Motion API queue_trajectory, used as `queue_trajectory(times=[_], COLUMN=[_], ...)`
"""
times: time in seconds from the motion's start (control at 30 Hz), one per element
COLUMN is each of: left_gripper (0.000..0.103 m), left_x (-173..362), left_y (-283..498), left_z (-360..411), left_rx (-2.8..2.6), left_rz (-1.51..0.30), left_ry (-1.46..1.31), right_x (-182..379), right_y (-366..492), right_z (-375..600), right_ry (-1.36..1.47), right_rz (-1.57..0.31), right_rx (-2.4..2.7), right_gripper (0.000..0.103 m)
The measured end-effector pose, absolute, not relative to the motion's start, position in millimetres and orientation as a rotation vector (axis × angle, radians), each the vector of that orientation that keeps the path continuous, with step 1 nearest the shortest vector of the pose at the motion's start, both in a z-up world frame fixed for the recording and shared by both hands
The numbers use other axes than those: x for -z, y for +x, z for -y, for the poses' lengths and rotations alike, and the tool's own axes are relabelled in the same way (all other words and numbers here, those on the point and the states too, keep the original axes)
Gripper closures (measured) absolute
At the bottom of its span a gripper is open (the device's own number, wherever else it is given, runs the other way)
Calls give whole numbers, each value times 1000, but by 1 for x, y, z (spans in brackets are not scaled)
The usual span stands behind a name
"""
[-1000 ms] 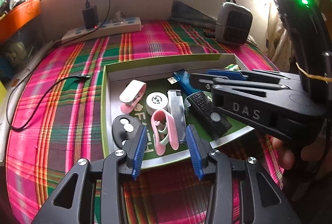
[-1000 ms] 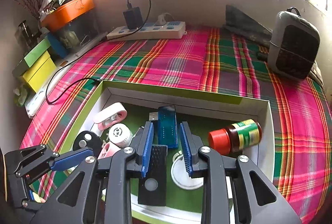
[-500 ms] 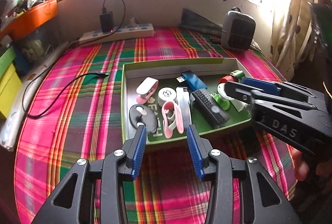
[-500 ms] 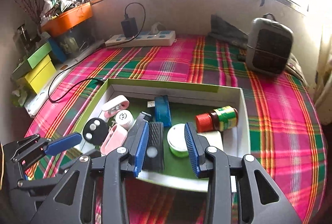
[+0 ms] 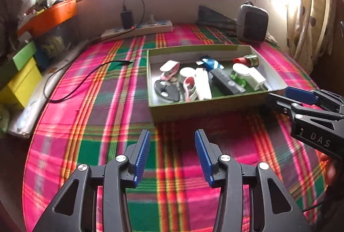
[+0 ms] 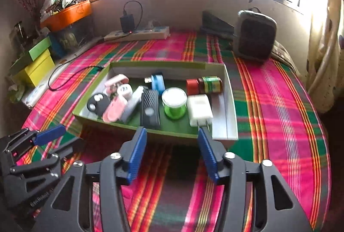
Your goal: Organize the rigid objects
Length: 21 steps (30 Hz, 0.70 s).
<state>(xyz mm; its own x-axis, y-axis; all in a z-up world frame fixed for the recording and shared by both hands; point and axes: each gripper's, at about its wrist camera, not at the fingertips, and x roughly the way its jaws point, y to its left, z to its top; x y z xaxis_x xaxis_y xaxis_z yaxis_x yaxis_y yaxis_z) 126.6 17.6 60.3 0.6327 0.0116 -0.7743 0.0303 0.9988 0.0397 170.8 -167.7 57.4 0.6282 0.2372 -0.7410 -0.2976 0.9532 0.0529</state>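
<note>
We see a plaid cloth covering the whole surface, pink, green and red. On it sits a green tray, holding all the small rigid items. Behind it, a grey heater and a power strip by the wall. In the tray: black remote, white charger, green-based tub, red-capped bottle, blue USB stick, black key fob. Left gripper has its jaws spread, just been opening, nothing between, over bare cloth near the tray. Right gripper likewise spread and just been opening, empty, just short of the tray's near wall.
</note>
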Motion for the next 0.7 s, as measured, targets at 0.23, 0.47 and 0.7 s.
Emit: queue_trajectory(times=[0.23, 0.47, 0.7], left_gripper=[60, 60, 59], left_x=[-47, -40, -36], left_y=[117, 116, 122], left_z=[-25, -21, -16], left_rx=[-4, 5, 5], left_rz=[-928, -946, -958], left_ry=[30, 37, 35], right_x=[-37, -25, -19], right_y=[155, 146, 144], right_z=[181, 189, 190], right_ry=[-87, -79, -103], right_rz=[-891, -922, -938], right_rx=[-266, -248, -222], right_gripper=[50, 50, 50])
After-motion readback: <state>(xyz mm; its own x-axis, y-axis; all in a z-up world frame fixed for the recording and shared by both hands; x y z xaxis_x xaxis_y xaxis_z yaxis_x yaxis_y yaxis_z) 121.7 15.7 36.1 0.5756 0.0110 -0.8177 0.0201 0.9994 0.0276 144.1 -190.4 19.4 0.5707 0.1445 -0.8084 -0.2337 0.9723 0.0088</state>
